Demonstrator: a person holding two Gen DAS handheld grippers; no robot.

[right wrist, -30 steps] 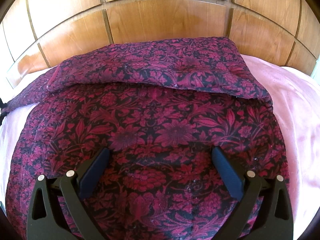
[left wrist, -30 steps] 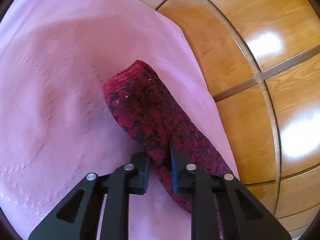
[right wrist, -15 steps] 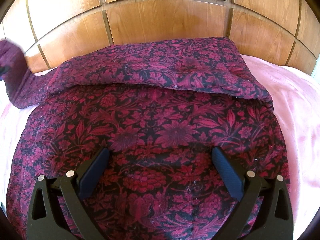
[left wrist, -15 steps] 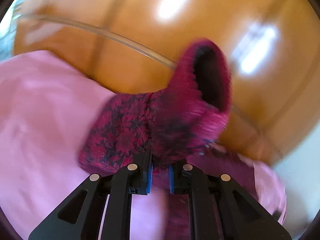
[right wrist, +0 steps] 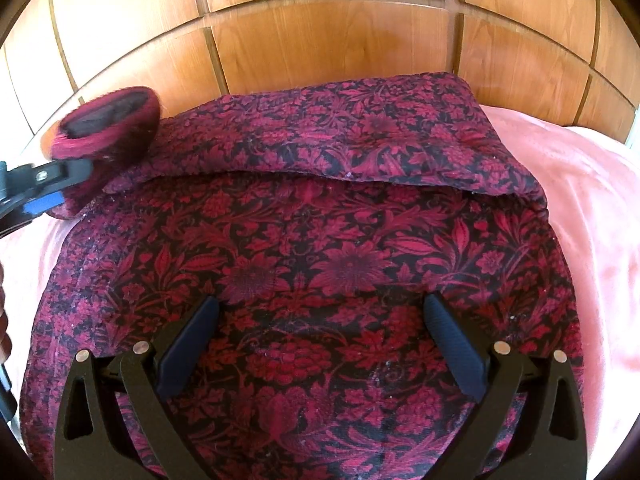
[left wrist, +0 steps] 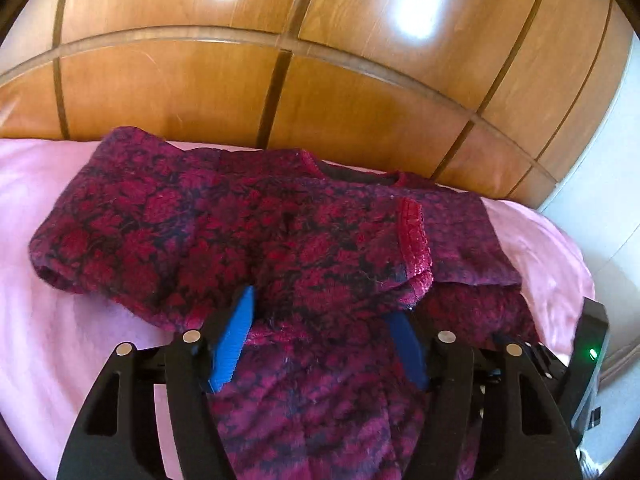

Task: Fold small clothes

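A small dark red garment with a floral pattern [right wrist: 320, 248] lies on a pink cloth [right wrist: 592, 208]. Its right sleeve [right wrist: 360, 140] is folded across the top. My left gripper [left wrist: 320, 320] is open over the garment, and the left sleeve [left wrist: 248, 232], with its red ribbed cuff [left wrist: 414, 240], lies folded across the body just in front of it. In the right wrist view the left gripper [right wrist: 52, 188] shows at the far left with the cuff [right wrist: 108, 128] beside it. My right gripper [right wrist: 320, 320] is open and empty, low over the garment's lower middle.
A wooden panelled wall [left wrist: 320, 60] rises right behind the cloth, also in the right wrist view [right wrist: 320, 40]. A black device with a green light [left wrist: 588, 364] is at the right edge of the left wrist view.
My left gripper carried the sleeve up and over onto the garment's body, then opened and let it go. The right gripper has not moved.
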